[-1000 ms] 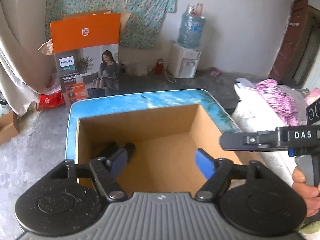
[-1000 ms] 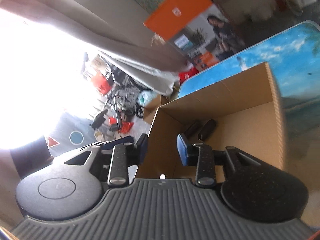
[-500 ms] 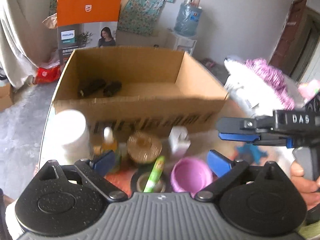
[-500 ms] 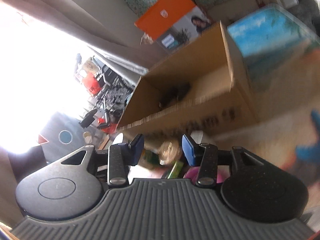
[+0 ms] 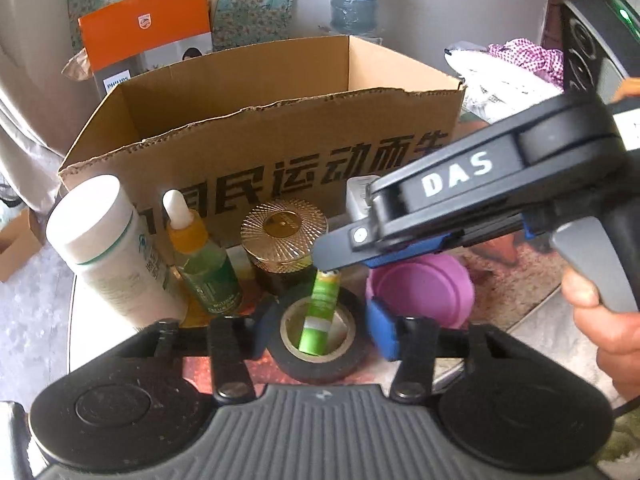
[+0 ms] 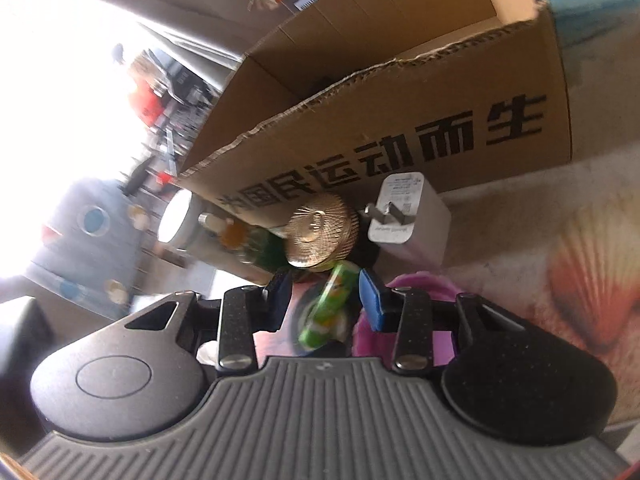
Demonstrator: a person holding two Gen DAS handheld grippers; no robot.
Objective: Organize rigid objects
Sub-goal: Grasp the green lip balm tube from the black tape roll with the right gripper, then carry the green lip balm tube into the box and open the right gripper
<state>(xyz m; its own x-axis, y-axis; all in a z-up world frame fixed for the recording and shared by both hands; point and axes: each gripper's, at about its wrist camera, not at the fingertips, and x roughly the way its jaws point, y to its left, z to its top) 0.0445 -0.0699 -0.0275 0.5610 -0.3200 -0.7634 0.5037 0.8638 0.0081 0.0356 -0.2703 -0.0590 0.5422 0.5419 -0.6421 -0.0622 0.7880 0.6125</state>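
A black tape roll lies on the table with a green tube standing in its core. My left gripper straddles the roll; its jaws are closing and the blue pads touch the roll's sides. My right gripper, held by a hand, hangs just over the tube's top. In the right wrist view the green tube sits between the closing jaws of the right gripper, with gaps to the pads. The open cardboard box stands behind.
In front of the box stand a white bottle, a dropper bottle, a gold-lidded jar, a purple cup and a white charger plug. The shell-patterned table top shows to the right.
Both grippers came down from over the box to the items in front of it. The left jaws spread wide, then narrowed around the tape roll. The right gripper moved over the green tube.
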